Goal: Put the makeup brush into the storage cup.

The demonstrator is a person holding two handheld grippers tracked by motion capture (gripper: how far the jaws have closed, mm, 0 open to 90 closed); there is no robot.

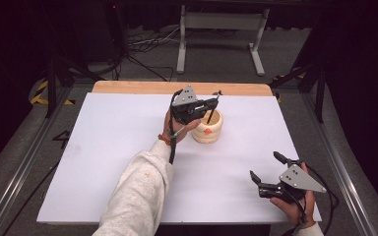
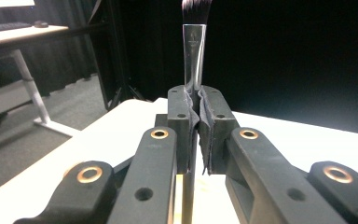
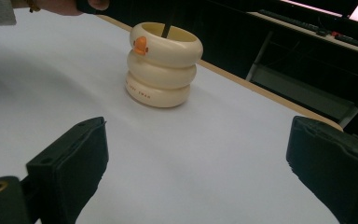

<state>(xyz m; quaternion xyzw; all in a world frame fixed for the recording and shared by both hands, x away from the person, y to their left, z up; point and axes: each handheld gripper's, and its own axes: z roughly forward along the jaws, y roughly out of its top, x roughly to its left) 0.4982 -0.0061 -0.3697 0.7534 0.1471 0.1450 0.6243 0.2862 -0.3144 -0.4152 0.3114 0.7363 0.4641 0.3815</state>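
Note:
A cream cup shaped like stacked rings, with an orange mark on its side, stands right of the table's middle. A make-up brush points steeply down into it, bristles up. My left gripper is just above the cup, shut on the brush's metal ferrule. In the left gripper view the pads press on the brush below its dark bristles, at my left gripper. My right gripper stays open near the front right corner. It faces the cup, where the brush handle dips inside.
A white sheet covers the table, with a wooden strip along the far edge. A sleeved forearm crosses the front middle. Metal rails run down both sides, and a desk frame stands beyond the table.

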